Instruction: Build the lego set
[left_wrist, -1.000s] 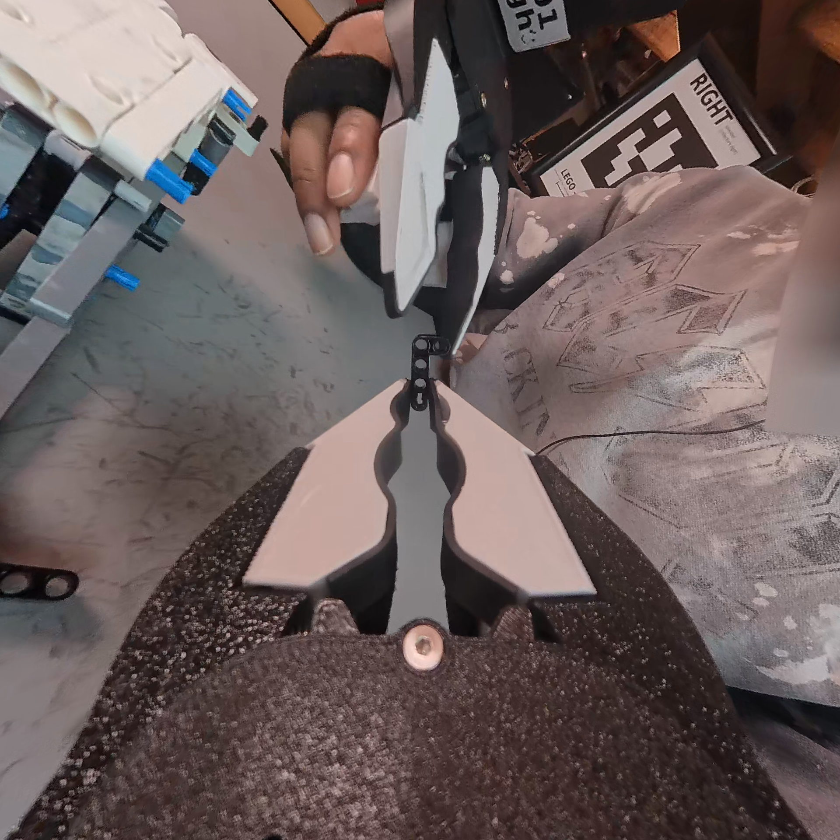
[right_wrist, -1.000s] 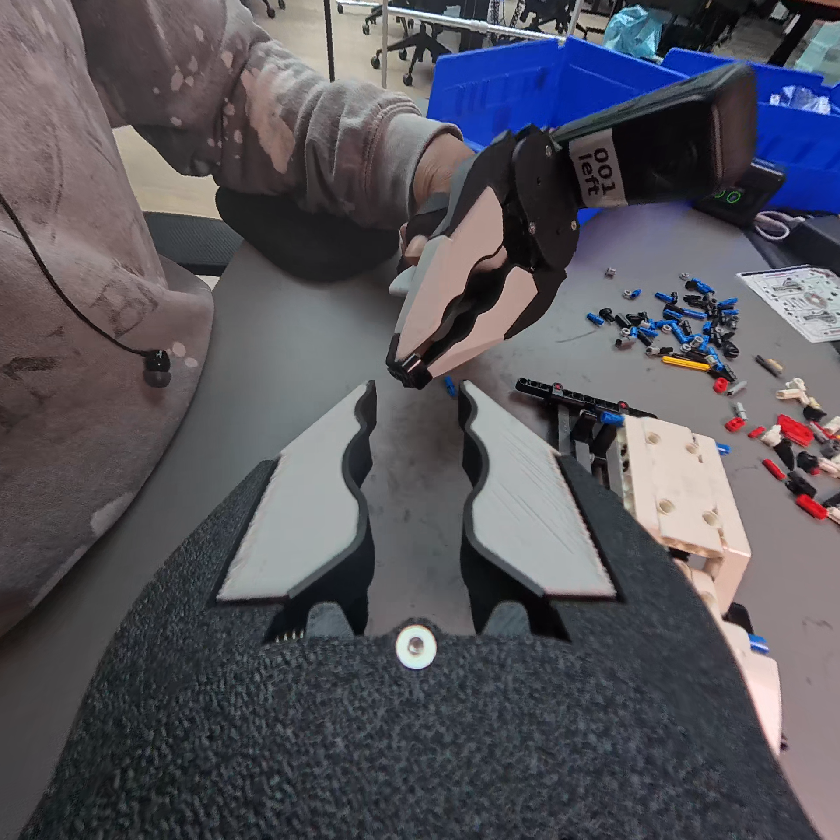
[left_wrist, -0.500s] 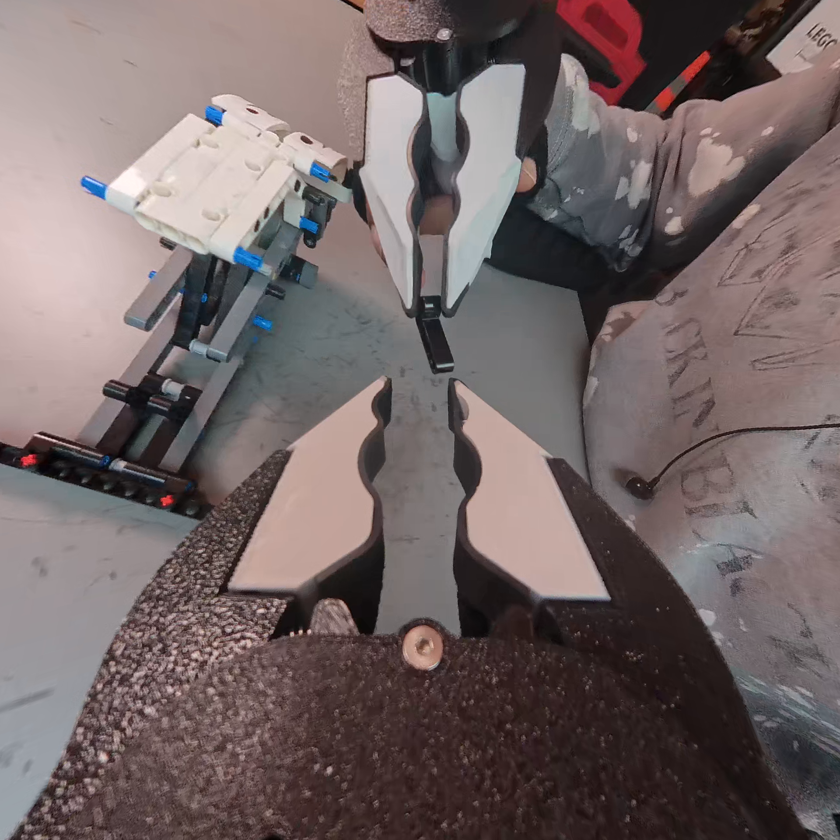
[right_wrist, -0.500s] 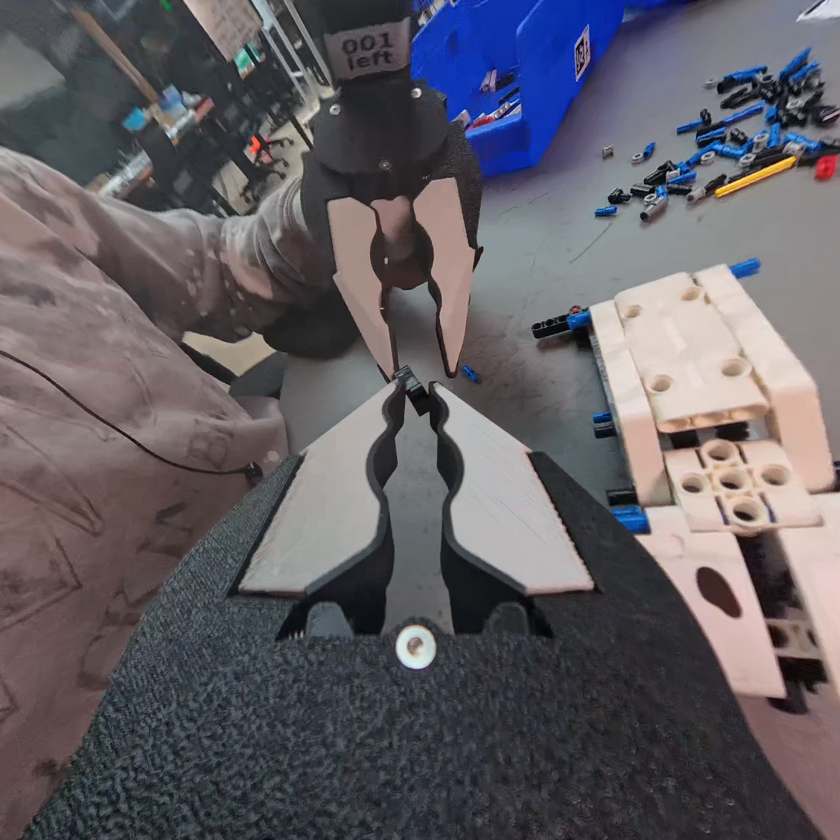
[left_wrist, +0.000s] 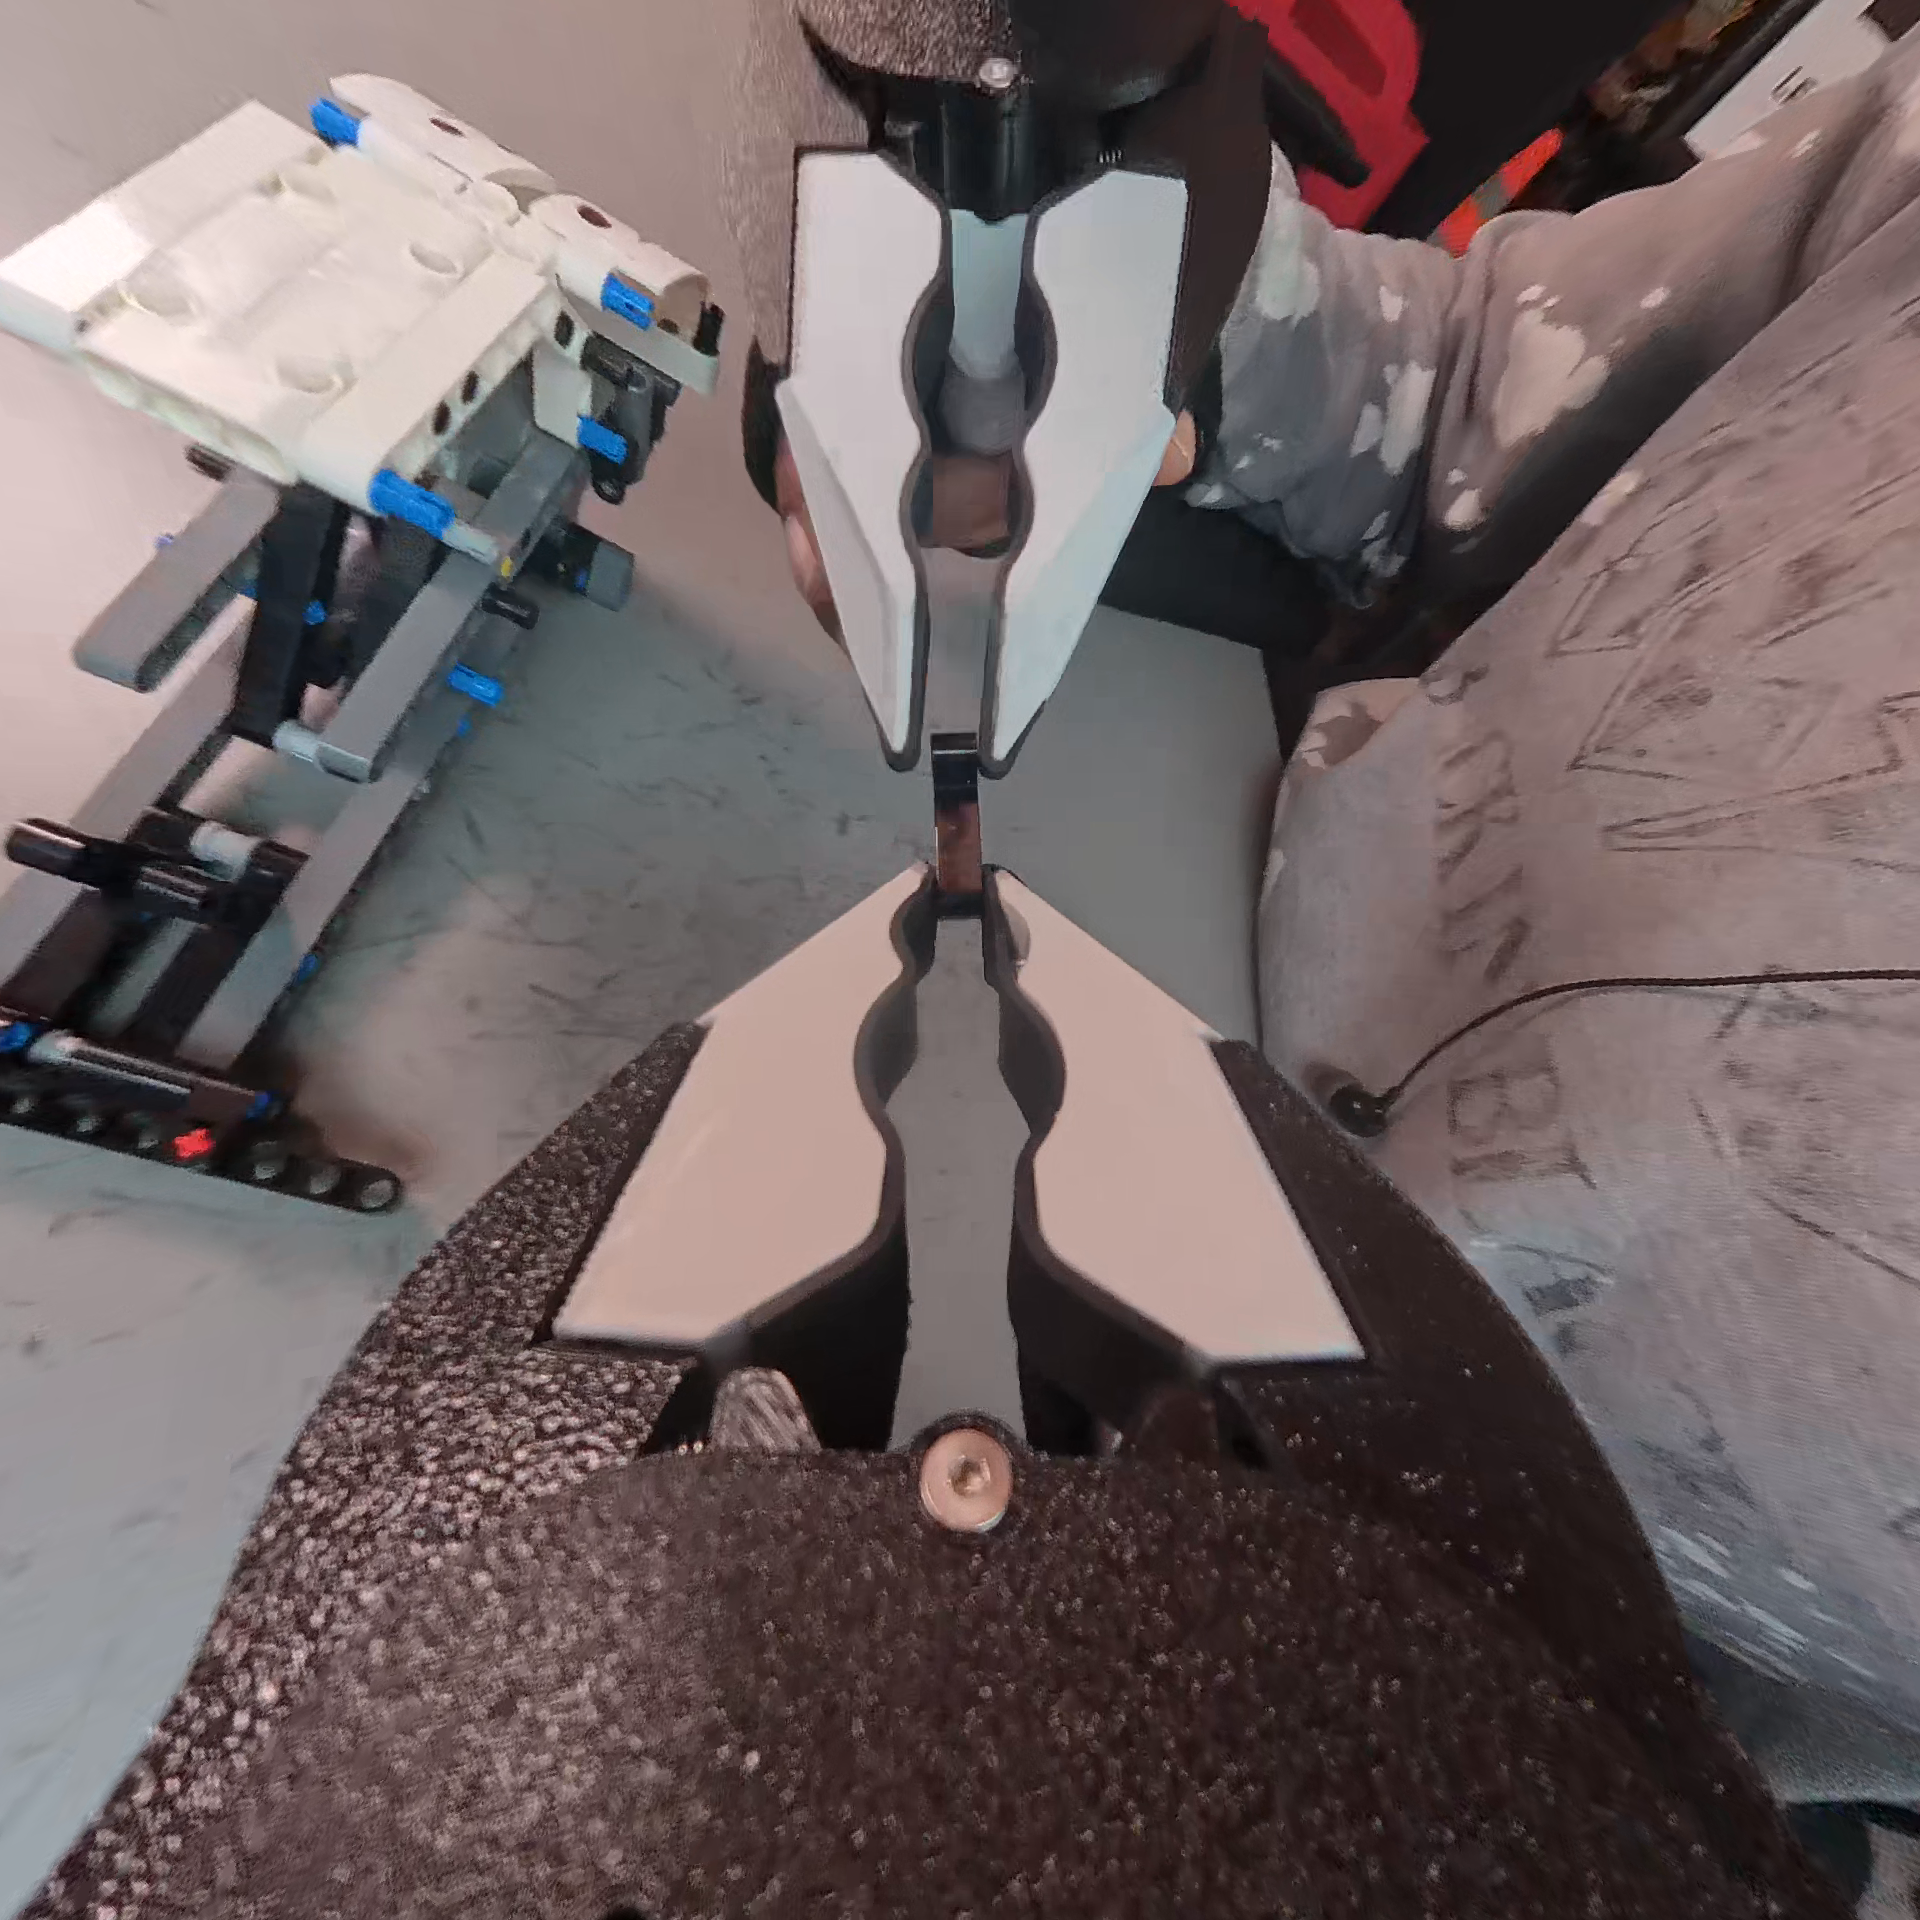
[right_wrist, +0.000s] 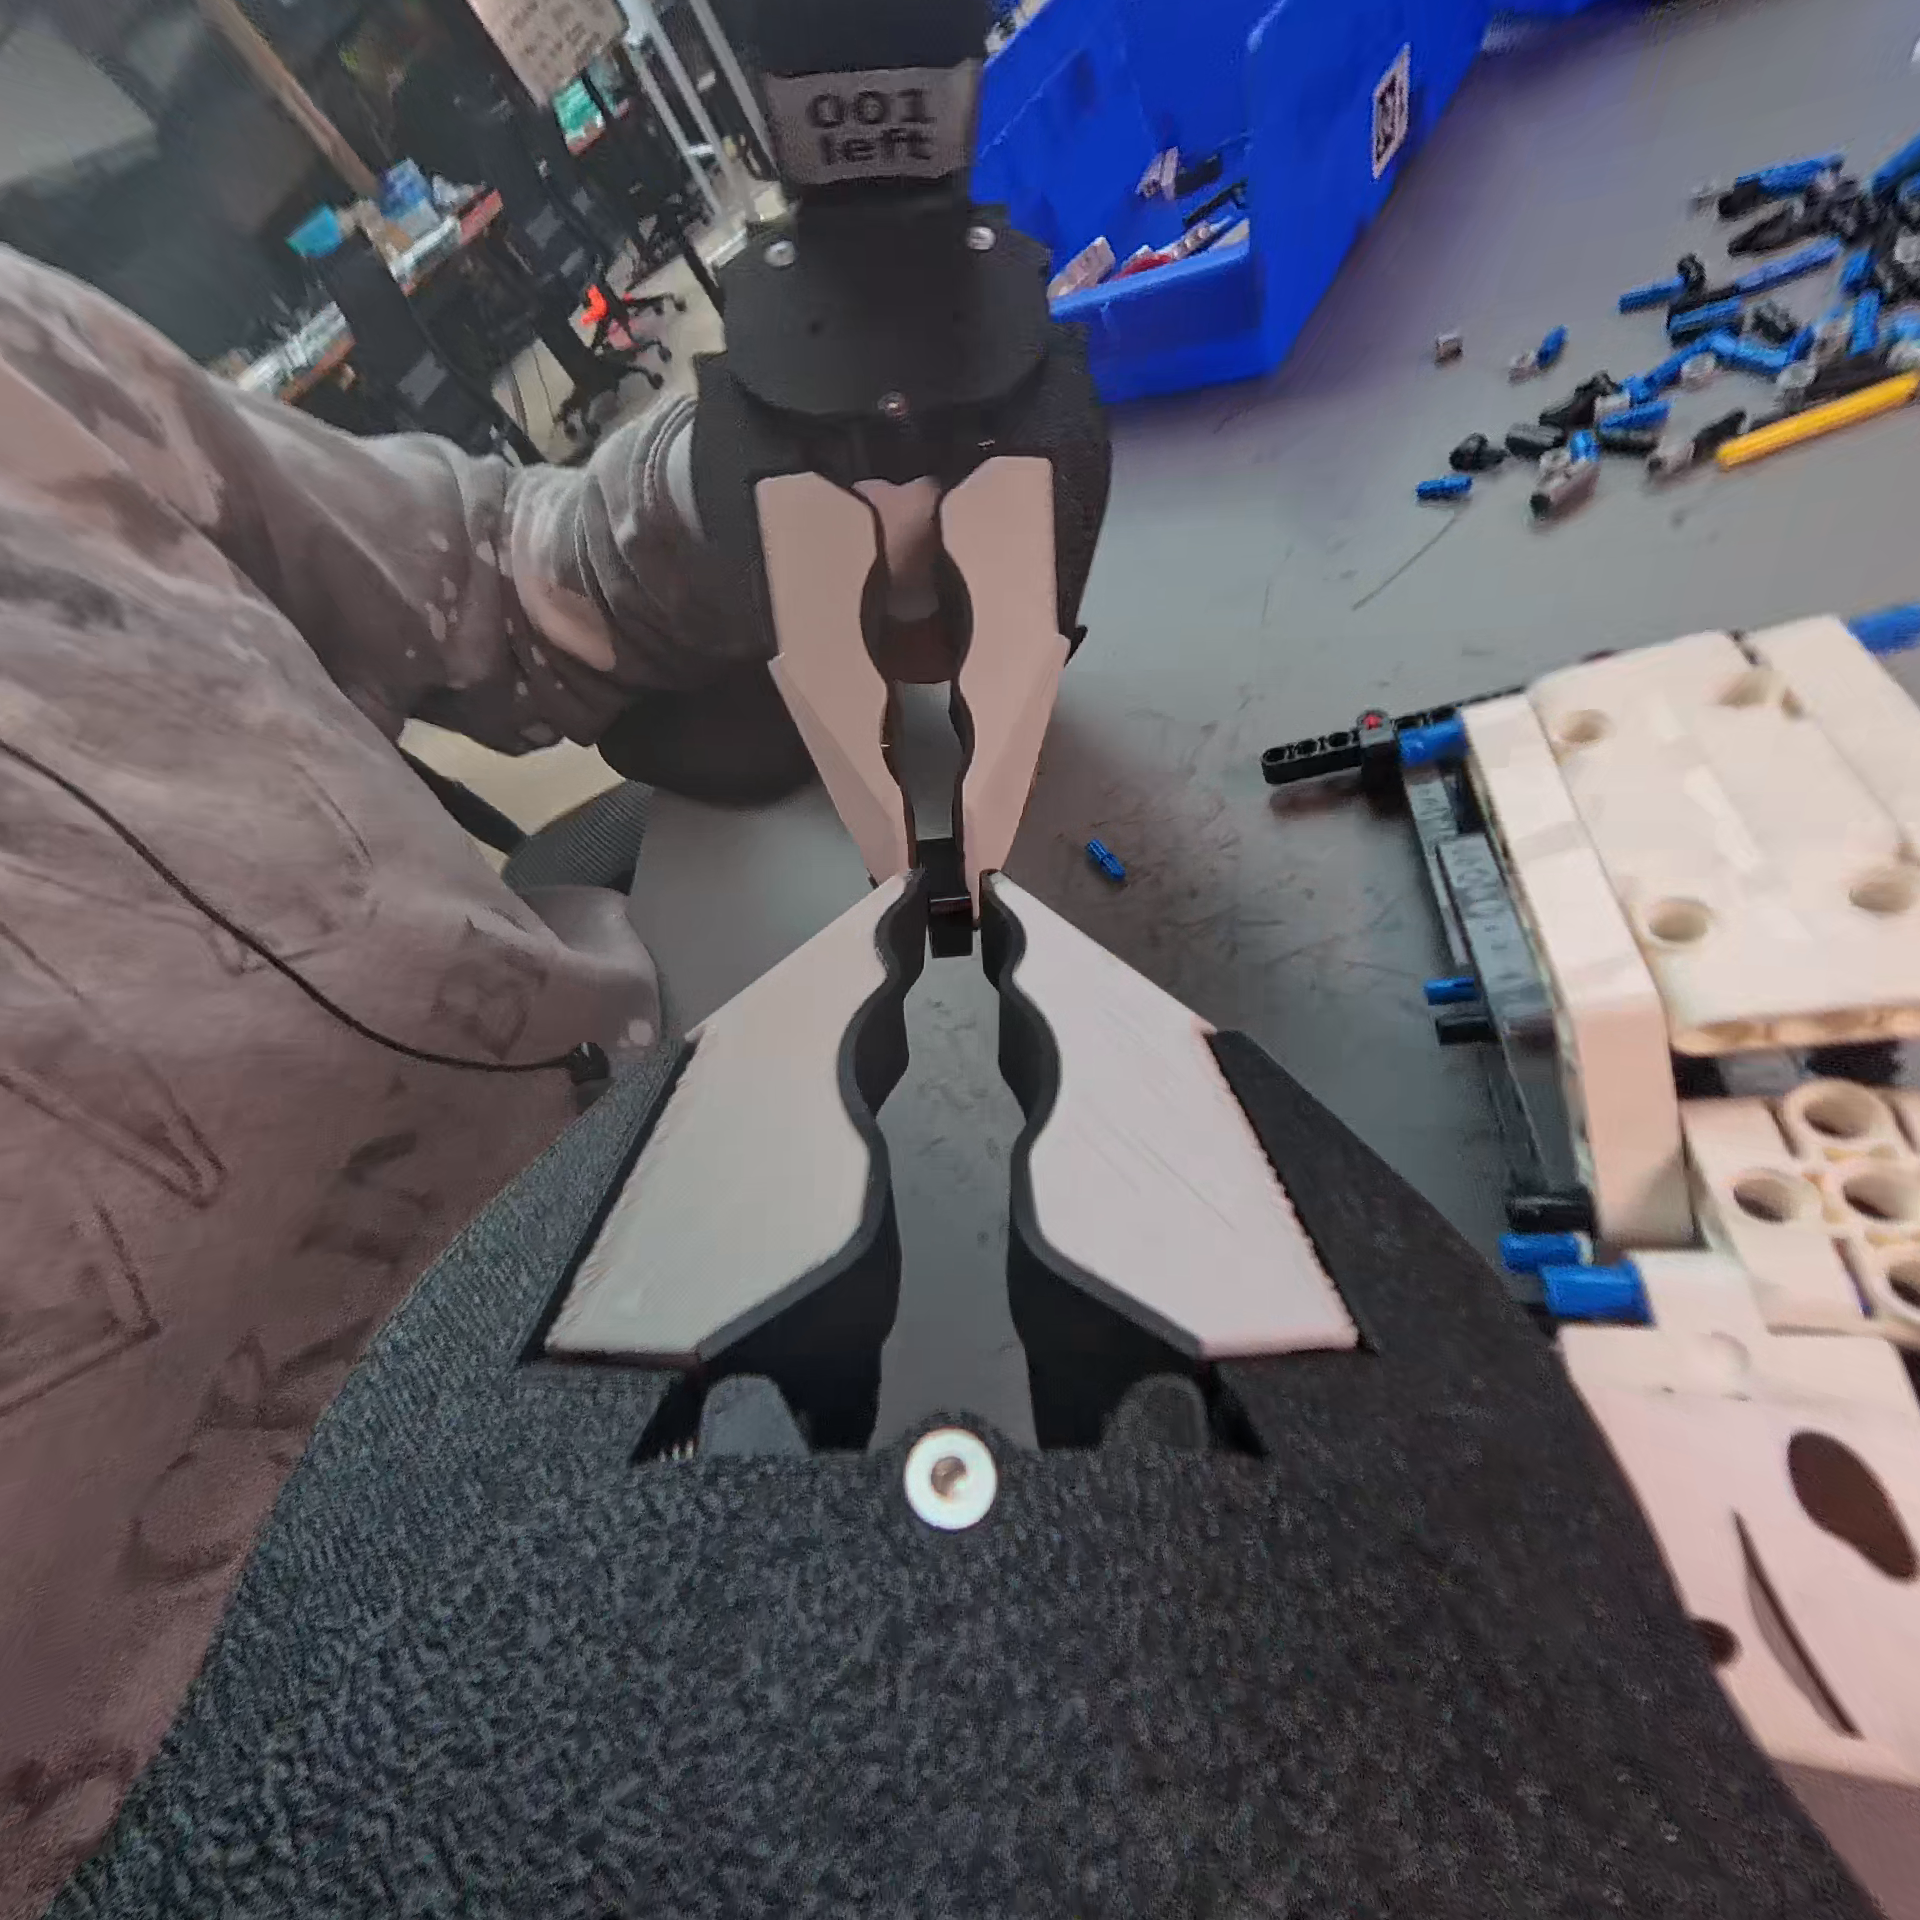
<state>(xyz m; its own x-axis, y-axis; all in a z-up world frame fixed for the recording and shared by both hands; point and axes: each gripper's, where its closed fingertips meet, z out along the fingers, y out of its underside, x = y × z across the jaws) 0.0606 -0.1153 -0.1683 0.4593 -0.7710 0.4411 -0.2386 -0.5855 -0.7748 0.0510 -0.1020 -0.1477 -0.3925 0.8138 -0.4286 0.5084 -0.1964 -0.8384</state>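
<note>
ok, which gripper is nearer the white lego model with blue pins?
Right. The white lego model with blue pins sits right beside the right gripper. The left gripper meets it tip to tip, farther from the model. Both pinch the small black piece.

Looking like a lab/workshop: blue parts bins (right_wrist: 1226, 177) sitting on the grey worktable (right_wrist: 1299, 540), loose small parts (right_wrist: 1704, 353) lying scattered across it, cluttered benches and rolling office chairs (right_wrist: 613, 322) standing behind.
</note>
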